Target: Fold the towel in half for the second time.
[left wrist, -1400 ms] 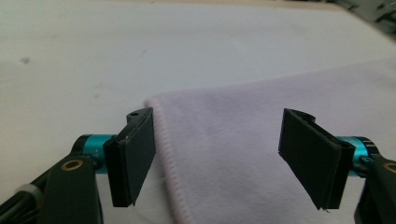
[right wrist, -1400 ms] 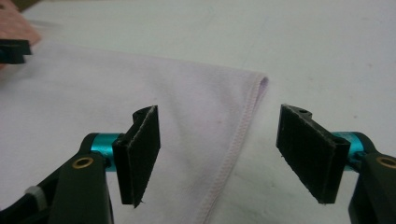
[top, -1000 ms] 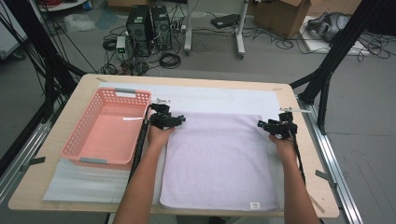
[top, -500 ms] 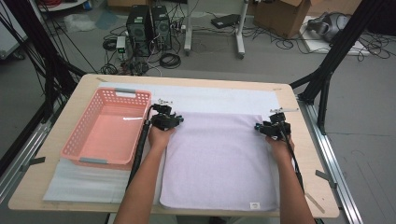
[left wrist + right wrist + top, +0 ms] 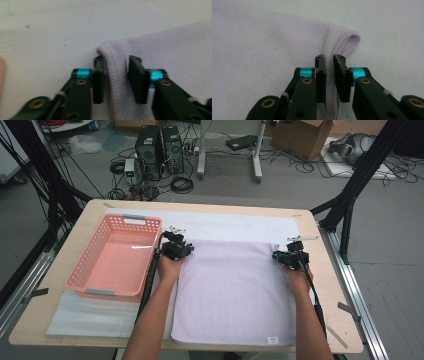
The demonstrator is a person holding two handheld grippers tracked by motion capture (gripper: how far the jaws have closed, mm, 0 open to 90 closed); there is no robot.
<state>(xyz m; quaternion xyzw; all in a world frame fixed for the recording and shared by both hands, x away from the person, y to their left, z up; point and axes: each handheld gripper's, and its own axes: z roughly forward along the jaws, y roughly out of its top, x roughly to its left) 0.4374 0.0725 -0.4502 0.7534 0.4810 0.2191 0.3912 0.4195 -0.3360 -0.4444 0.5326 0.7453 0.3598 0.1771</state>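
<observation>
Gripping the two far corners of a lilac towel (image 5: 232,292) spread flat on the table (image 5: 210,206) — the pick-up step before a fold. High view: left gripper (image 5: 176,249) at the far-left corner, right gripper (image 5: 290,257) at the far-right; both sets of jaws have just been closing. A pink basket (image 5: 90,270) stands just beside the towel's left edge, with nothing visible inside. Left gripper view: the hemmed corner runs between the jaws, bunched, though a gap remains beside one pad. Right gripper view: the jaws are pinched tight on the hem. Judged next — lift both corners together, evenly, and carry them toward the near edge.
</observation>
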